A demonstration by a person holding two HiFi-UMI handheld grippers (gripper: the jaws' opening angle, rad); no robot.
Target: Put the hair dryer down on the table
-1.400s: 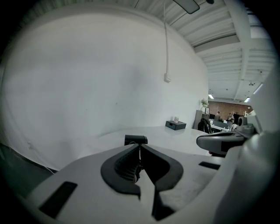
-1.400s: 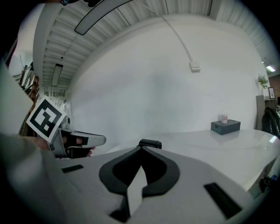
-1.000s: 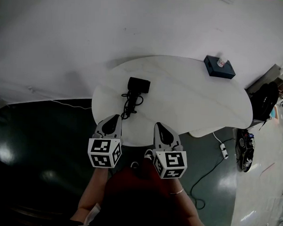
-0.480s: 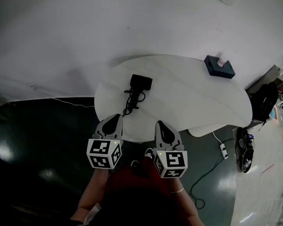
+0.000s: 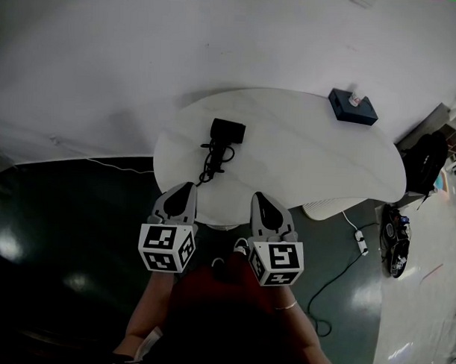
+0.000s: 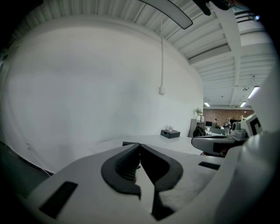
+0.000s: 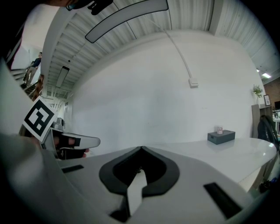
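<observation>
A black hair dryer (image 5: 227,132) lies on the white oval table (image 5: 311,162), its coiled black cord (image 5: 212,160) trailing toward the near edge. My left gripper (image 5: 184,192) hovers at the table's near edge, just short of the cord's end, shut with nothing between its jaws. My right gripper (image 5: 262,200) hangs beside it to the right, also shut and empty. In the left gripper view the jaws (image 6: 140,145) meet at the tips, and a dark sliver of the dryer (image 6: 129,143) shows just behind them. The right gripper view shows its jaws (image 7: 141,149) closed over the tabletop.
A dark tissue box (image 5: 353,107) stands at the table's far right, also seen as a tissue box (image 7: 221,136) in the right gripper view. A white wall lies behind the table. On the dark floor at right are a power strip (image 5: 360,242) with cable and a black bag (image 5: 426,163).
Both grippers have stayed side by side at the table's near edge; the view has shifted slightly, so the hair dryer sits a little further right and higher. Nothing was taken hold of or let go.
</observation>
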